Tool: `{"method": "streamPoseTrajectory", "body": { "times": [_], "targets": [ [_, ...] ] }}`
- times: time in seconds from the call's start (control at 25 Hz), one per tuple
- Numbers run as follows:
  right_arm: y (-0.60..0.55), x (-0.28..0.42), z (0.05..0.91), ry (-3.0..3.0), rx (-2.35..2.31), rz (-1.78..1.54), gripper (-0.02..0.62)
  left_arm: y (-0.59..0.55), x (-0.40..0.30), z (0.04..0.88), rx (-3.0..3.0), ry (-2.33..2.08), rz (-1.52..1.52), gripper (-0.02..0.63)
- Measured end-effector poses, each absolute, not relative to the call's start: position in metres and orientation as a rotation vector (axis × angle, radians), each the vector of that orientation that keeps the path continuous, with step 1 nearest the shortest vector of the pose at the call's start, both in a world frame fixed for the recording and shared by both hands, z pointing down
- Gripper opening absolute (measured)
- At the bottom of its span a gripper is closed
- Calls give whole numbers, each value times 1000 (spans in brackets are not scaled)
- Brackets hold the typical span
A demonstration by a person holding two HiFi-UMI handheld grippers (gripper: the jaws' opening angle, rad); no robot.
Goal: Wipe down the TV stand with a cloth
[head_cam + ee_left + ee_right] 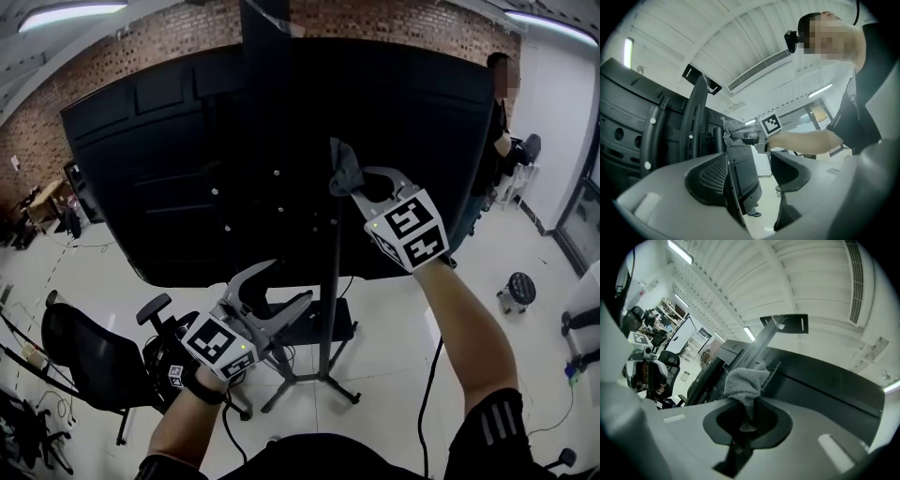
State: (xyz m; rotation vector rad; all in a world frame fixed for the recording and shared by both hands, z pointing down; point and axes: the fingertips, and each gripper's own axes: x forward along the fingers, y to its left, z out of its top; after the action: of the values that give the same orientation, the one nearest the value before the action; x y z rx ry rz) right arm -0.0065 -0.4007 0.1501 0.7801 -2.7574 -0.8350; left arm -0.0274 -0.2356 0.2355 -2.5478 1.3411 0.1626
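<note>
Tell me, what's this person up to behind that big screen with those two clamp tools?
A person is cleaning a TV stand from behind, using a hand-held gripper in each hand. The right gripper is shut on a grey cloth and holds it up against the upright post, close to the back of the television. The left gripper sits lower, jaws apart, with a dark bracket of the stand between them.

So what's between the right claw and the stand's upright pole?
The grey cloth: the right gripper grips it and holds it to the pole, plainest in the head view.
</note>
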Motion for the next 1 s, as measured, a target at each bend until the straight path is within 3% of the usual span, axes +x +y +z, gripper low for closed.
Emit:
{"method": "streamPoseTrajectory", "body": {
  "times": [0.28,1.0],
  "targets": [
    [-413,-10,167,-2763,811,-750,31,-232,-43,245,-2570,1344,163,310],
    [-411,-11,306,-2767,728,-455,31,-261,-28,304,-2722,1345,159,310]
  ]
}}
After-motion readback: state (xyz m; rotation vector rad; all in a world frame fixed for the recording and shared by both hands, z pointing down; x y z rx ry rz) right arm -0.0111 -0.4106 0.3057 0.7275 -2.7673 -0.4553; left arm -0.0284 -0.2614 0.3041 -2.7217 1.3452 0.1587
